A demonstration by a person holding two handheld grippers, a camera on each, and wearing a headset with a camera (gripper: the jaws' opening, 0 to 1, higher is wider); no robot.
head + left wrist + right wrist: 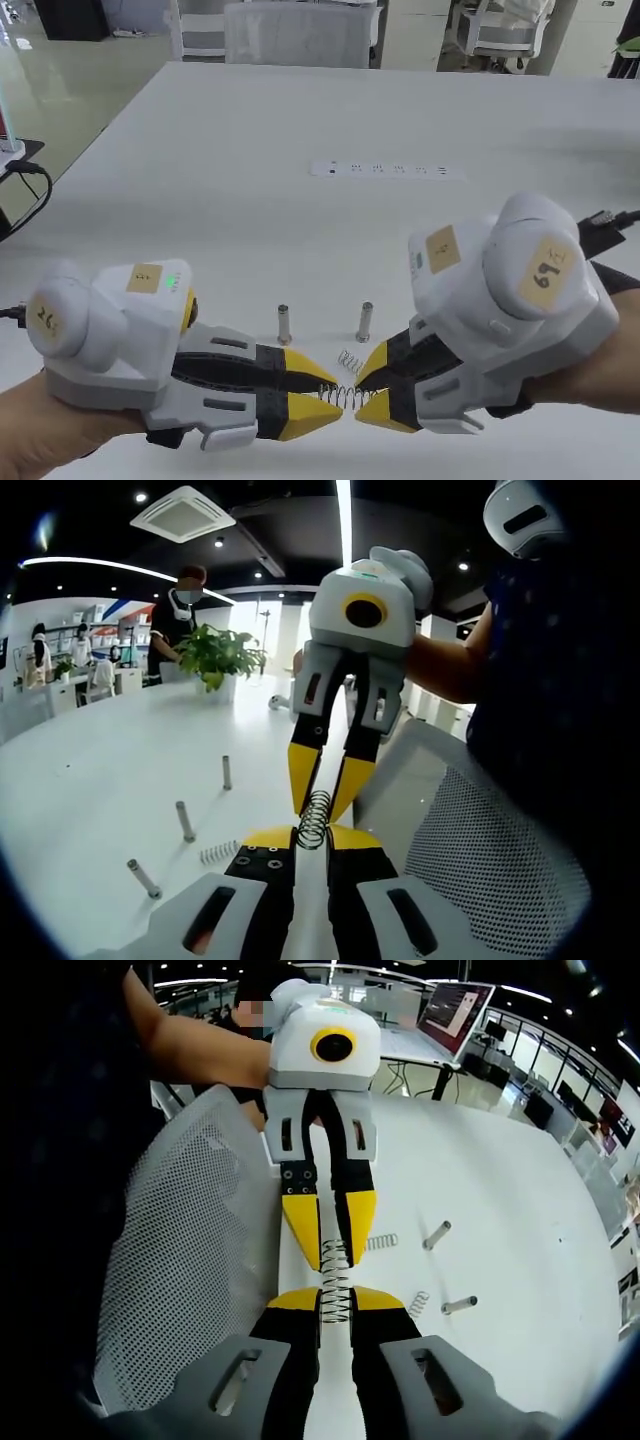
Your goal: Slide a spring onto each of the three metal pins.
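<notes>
A small steel spring (346,397) hangs in the air between my two grippers, which face each other tip to tip low over the white table (300,230). My left gripper (335,398) is shut on one end of the spring (314,820), and my right gripper (358,395) is shut on the other end (335,1278). Two metal pins (283,325) (365,320) stand upright just beyond the tips. In the left gripper view three pins (227,772) (185,821) (143,878) stand in a row. A loose spring (350,359) lies on the table near them.
A white power strip (385,170) lies further back on the table. A mesh chair (480,850) stands at the table's near edge by the person's body. A potted plant (215,655) sits at the far end. Another loose spring (381,1243) lies near the pins.
</notes>
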